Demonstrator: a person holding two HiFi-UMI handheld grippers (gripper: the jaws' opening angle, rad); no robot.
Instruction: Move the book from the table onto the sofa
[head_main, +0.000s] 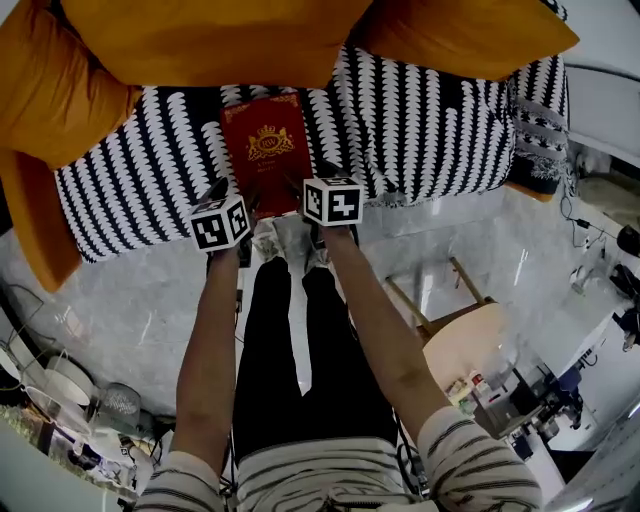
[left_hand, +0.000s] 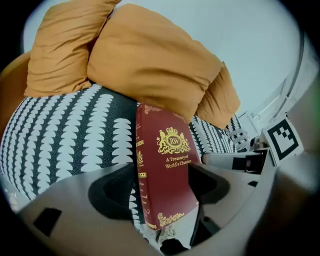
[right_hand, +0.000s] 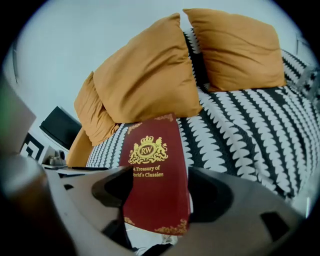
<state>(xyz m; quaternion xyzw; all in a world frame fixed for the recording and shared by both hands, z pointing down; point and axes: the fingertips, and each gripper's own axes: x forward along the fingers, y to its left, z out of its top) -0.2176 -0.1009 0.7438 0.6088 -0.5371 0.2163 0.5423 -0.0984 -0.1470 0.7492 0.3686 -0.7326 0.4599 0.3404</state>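
Observation:
A dark red book (head_main: 265, 150) with a gold crest and the title "A Treasury of World's Classics" lies at the front of the black-and-white patterned sofa seat (head_main: 420, 120). Its far end points toward the orange cushions, and its near end sticks out past the seat's front edge. My left gripper (head_main: 235, 195) is shut on the book's near left corner, on the spine side. My right gripper (head_main: 312, 180) is shut on the near right corner. In the left gripper view the book (left_hand: 165, 170) stands between the jaws of the left gripper (left_hand: 162, 192). In the right gripper view the book (right_hand: 155, 185) fills the gap of the right gripper (right_hand: 157, 192).
Orange cushions (head_main: 200, 40) line the sofa's back, with more at the right (head_main: 460, 35) and left (head_main: 50, 90). A small round wooden table (head_main: 465, 345) stands on the pale floor to my right. Cluttered items sit at the lower left (head_main: 110, 405) and lower right (head_main: 520, 395).

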